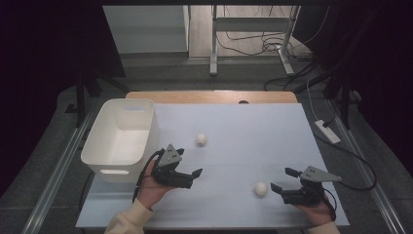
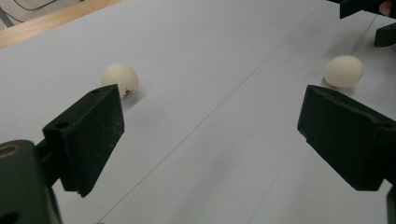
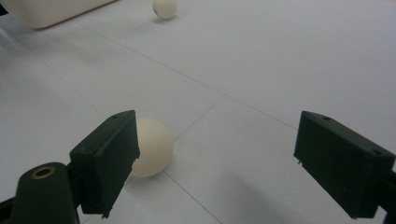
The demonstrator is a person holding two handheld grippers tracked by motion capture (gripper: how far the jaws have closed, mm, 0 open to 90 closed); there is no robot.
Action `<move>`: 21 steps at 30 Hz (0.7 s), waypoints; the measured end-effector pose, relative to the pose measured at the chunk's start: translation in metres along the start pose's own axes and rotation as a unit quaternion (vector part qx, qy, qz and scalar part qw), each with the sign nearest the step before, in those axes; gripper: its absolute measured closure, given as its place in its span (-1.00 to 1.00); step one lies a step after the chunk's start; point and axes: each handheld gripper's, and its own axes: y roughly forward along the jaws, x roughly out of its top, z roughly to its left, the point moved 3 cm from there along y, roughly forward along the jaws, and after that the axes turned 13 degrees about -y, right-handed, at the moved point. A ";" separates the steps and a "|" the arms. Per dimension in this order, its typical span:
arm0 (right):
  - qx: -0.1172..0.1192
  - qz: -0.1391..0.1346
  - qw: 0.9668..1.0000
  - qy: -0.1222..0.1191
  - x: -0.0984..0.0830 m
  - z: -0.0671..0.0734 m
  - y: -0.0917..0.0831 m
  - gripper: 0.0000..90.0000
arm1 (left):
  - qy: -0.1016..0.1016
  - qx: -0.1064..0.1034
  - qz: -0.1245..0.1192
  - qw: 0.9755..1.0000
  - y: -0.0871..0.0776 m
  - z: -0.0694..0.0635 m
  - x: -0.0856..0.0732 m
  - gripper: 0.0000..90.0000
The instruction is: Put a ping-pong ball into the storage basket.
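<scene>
Two white balls lie on the pale table cover. The far ball rests near the middle, ahead of my left gripper, which is open and holds nothing. The near ball sits just left of my right gripper, beside and partly behind its left jaw in the right gripper view. That gripper is open too, with bare table between its jaws.
A white plastic bin stands at the table's left, close to my left hand. A wooden table edge runs along the back. Cables and a desk frame are on the floor beyond.
</scene>
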 end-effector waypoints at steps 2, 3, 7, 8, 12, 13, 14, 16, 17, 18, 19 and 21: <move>0.000 -0.001 1.000 0.000 0.000 0.000 0.000 -0.69 | -0.001 0.000 0.001 1.000 0.001 0.000 0.001 -0.82; 0.000 -0.001 1.000 0.000 0.000 0.000 0.000 -0.69 | -0.001 0.001 0.001 1.000 0.002 0.000 0.002 -0.82; -0.001 0.000 1.000 0.000 0.000 0.000 0.000 -0.69 | -0.003 0.000 0.003 1.000 0.005 0.001 0.005 -0.82; -0.001 0.000 1.000 0.000 0.000 0.000 0.000 -0.69 | -0.003 0.000 0.003 1.000 0.005 0.001 0.005 -0.82; -0.001 0.000 1.000 0.000 0.000 0.000 0.000 -0.69 | -0.003 -0.001 0.003 1.000 0.008 0.001 0.007 -0.82; -0.001 0.000 1.000 0.000 0.000 0.000 0.000 -0.69 | -0.003 0.000 0.003 1.000 0.008 0.000 0.008 -0.82; -0.001 0.000 1.000 0.000 0.000 0.000 0.000 -0.69 | -0.003 0.001 0.003 1.000 0.009 0.000 0.009 -0.82; -0.001 0.000 1.000 0.000 0.000 0.000 0.000 -0.69 | -0.004 0.001 0.003 1.000 0.009 0.000 0.010 -0.82; -0.001 0.000 1.000 0.000 0.000 0.000 0.000 -0.69 | -0.004 0.001 0.003 1.000 0.010 0.000 0.010 -0.82; -0.002 0.000 1.000 0.000 0.000 0.000 0.000 -0.69 | -0.003 0.002 0.004 1.000 0.010 0.000 0.011 -0.82; -0.003 0.000 1.000 0.000 0.000 0.000 0.000 -0.69 | -0.003 0.002 0.005 1.000 0.012 0.000 0.012 -0.82; -0.003 0.000 1.000 0.000 0.000 0.000 0.000 -0.69 | -0.003 0.001 0.005 1.000 0.013 -0.001 0.013 -0.82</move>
